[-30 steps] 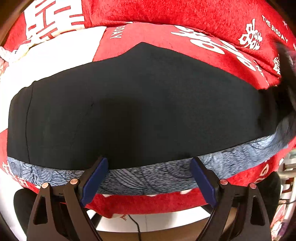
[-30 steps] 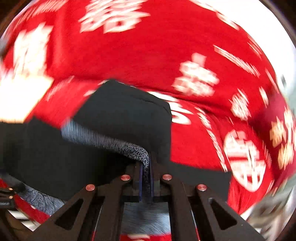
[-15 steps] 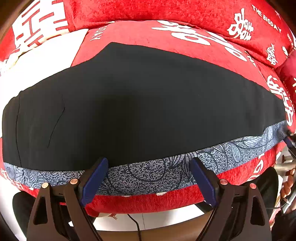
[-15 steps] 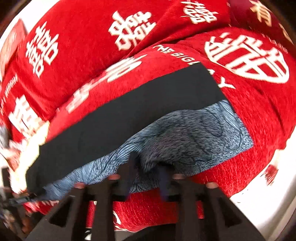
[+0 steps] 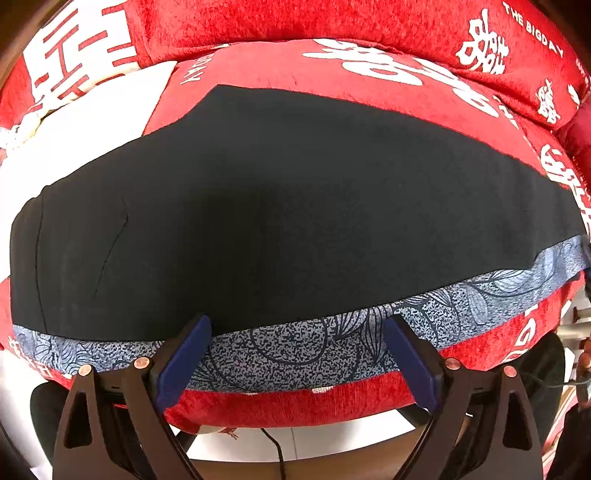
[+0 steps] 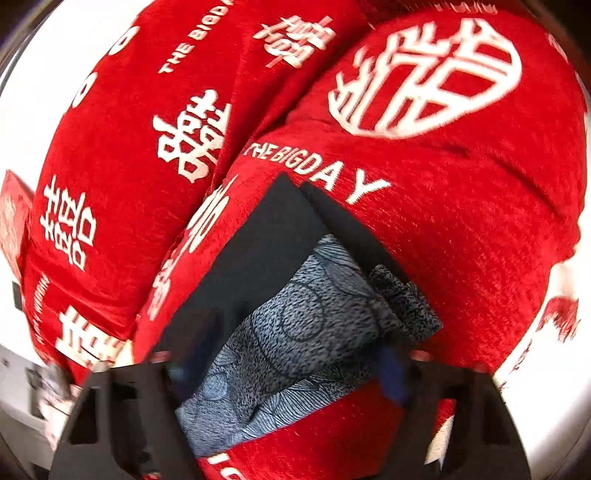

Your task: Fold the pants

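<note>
Black pants with a blue-grey patterned band along the near edge lie flat across a red sofa seat. My left gripper hovers open over that band, and its blue pads hold nothing. In the right wrist view, the pants' narrow end shows black layers over patterned cloth, bunched at its right corner. My right gripper is blurred; its jaws are closing with the patterned cloth between them, and the pads are still apart from it.
The red sofa cover with white characters rises into back cushions behind the pants. A white cloth lies at the left of the seat. Below the seat's front edge are pale floor and a black cable.
My right gripper, shut on a fold of patterned cloth a second ago, let it go, rolled and dropped toward the pants' end. The pants now lie flat. My left gripper barely moved.
</note>
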`<action>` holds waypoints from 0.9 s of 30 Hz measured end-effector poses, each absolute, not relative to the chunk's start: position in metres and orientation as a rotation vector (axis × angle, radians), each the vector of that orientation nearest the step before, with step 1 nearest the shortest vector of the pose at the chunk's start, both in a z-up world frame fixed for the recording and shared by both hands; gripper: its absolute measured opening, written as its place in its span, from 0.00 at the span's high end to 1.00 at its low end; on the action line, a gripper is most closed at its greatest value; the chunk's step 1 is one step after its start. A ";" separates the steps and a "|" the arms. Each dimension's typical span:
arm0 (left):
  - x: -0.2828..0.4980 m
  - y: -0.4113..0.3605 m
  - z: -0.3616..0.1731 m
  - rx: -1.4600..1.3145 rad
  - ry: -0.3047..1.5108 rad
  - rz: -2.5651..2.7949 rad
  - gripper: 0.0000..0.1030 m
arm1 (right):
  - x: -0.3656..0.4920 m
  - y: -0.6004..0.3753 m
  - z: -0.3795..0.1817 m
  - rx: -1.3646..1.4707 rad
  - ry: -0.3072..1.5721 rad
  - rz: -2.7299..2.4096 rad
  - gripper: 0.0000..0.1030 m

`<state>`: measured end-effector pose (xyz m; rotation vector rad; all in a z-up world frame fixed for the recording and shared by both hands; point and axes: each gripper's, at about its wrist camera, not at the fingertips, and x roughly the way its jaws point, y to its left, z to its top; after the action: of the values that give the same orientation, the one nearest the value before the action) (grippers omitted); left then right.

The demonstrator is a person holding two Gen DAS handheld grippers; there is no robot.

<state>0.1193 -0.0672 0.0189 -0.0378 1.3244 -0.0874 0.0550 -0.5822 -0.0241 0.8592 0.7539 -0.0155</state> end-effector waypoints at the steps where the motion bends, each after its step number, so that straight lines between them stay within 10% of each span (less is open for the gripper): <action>1: 0.120 -0.063 0.022 -0.059 1.318 -0.081 0.08 | 0.055 -0.579 -0.019 0.811 0.769 -0.028 0.92; 9: 0.142 -0.013 0.013 -0.026 1.336 0.142 0.08 | 0.042 -0.529 0.070 0.382 0.683 -0.160 0.93; 16: 0.140 0.035 0.026 -0.076 1.277 0.204 0.00 | 0.067 -0.525 0.008 0.272 0.929 -0.302 0.93; 27: 0.179 0.014 0.014 0.153 1.246 0.266 0.00 | 0.065 -0.500 0.051 0.086 0.808 -0.376 0.93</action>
<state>0.1785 0.0139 0.0136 0.1532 1.2459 0.2664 0.0649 -0.4999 0.0510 0.0858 0.8084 -0.3759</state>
